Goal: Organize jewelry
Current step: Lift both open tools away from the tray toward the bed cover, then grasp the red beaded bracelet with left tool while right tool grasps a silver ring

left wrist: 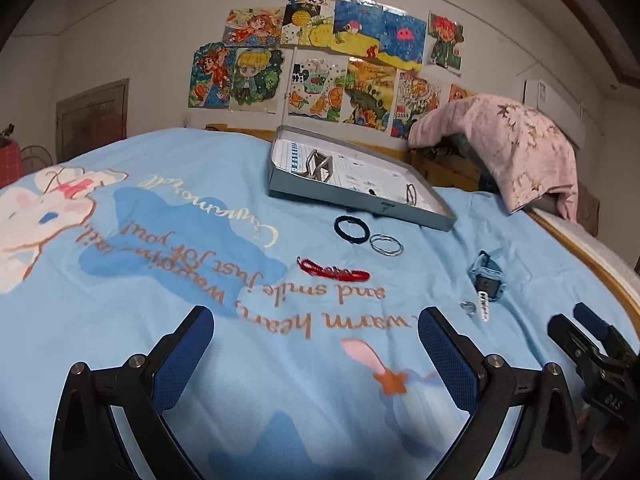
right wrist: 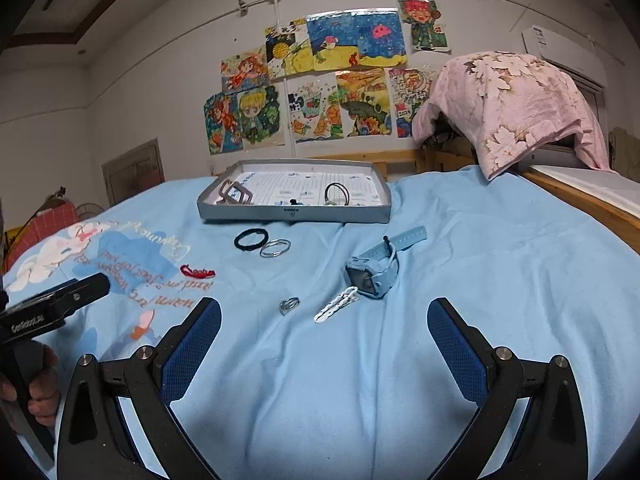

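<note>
A grey tray lies on the blue bedspread and holds a square bangle and a dark hair tie. In front of it lie a black hair band, silver bangles, a red bracelet, a blue watch, a small silver ring and a white hair clip. My left gripper is open, short of the red bracelet. My right gripper is open, just short of the ring and clip.
A pink floral cloth covers something at the back right, beside a wooden bed rail. Drawings hang on the far wall. A hand holds the left gripper's handle at the lower left of the right wrist view.
</note>
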A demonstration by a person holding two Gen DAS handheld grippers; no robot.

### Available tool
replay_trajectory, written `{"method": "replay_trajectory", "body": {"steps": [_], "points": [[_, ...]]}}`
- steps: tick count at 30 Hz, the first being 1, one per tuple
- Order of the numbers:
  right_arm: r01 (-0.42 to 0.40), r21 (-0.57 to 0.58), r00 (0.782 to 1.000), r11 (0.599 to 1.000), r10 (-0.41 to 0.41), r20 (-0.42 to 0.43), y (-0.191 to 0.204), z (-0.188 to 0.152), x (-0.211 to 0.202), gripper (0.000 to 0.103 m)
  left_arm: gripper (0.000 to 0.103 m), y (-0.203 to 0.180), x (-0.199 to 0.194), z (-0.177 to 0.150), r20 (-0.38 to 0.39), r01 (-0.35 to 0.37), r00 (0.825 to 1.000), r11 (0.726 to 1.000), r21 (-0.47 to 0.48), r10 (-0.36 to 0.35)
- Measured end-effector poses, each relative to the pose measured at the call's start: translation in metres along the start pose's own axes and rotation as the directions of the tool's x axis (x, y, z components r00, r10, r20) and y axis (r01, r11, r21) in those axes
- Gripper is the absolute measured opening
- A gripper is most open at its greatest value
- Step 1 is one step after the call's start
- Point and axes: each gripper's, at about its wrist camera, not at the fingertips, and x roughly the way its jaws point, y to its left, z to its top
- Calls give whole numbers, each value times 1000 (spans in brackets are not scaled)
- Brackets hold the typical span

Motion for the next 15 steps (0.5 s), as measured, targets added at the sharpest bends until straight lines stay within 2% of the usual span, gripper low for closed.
{"method": "replay_trajectory", "body": {"steps": [6, 11, 15], "points": [[6, 3, 1000, 1000, -6, 7, 2, 4, 8, 101, 103, 4, 17, 13, 2, -2, 1000, 999, 48, 2], [2, -10, 999, 1000, -2, 41, 5, 11, 17, 101, 103, 10, 35, 25, -12, 34, 999, 997, 72, -33], [-28, -56, 996, 998, 33, 84, 9, 23, 30, 101, 103, 9, 56, 35, -34, 76, 997, 990, 117, -72]]}}
